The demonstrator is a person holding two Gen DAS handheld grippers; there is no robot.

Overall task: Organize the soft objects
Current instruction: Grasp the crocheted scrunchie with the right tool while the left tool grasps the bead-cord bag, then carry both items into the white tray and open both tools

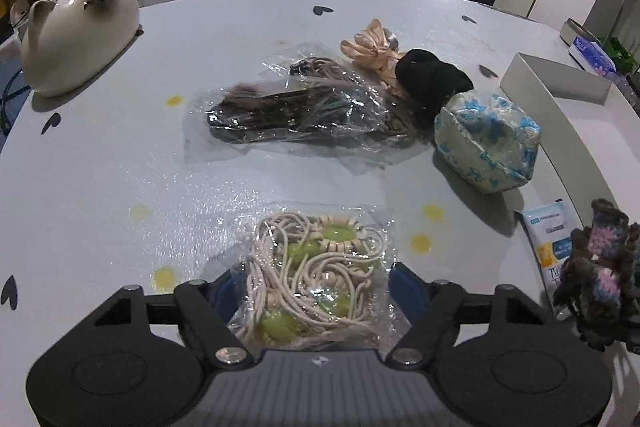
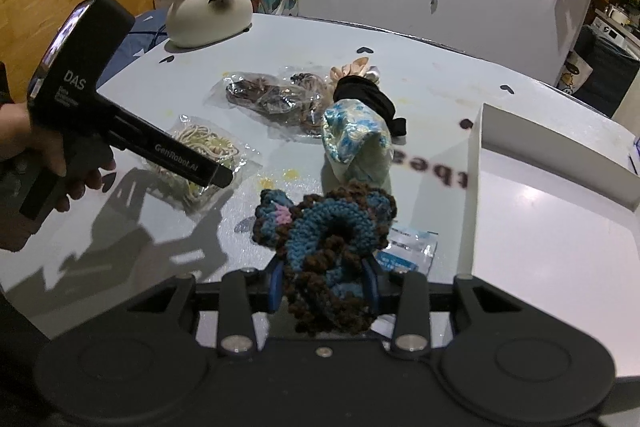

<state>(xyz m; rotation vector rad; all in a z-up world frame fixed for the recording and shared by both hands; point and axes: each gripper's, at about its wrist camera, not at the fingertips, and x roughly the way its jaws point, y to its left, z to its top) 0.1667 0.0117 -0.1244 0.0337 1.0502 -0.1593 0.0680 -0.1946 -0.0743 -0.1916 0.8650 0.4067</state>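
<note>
The right hand-held gripper [image 2: 325, 281] is pinching a crocheted scrunchie [image 2: 326, 239] above the counter [image 2: 520, 227], with the white box [image 2: 474, 163] at two o'clock. The left hand-held gripper [image 1: 310, 287] is standing released around the bagged cord necklace [image 1: 316, 267]. The slippery bag may be sliding out when squeezed.

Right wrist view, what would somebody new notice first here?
Probably the crocheted scrunchie, blue and brown, clamped in the right tongs near the camera, beside the white box. Next, the glossy cat figurine at the table's far left, and the left tongs open around a bagged cord bundle.
</note>
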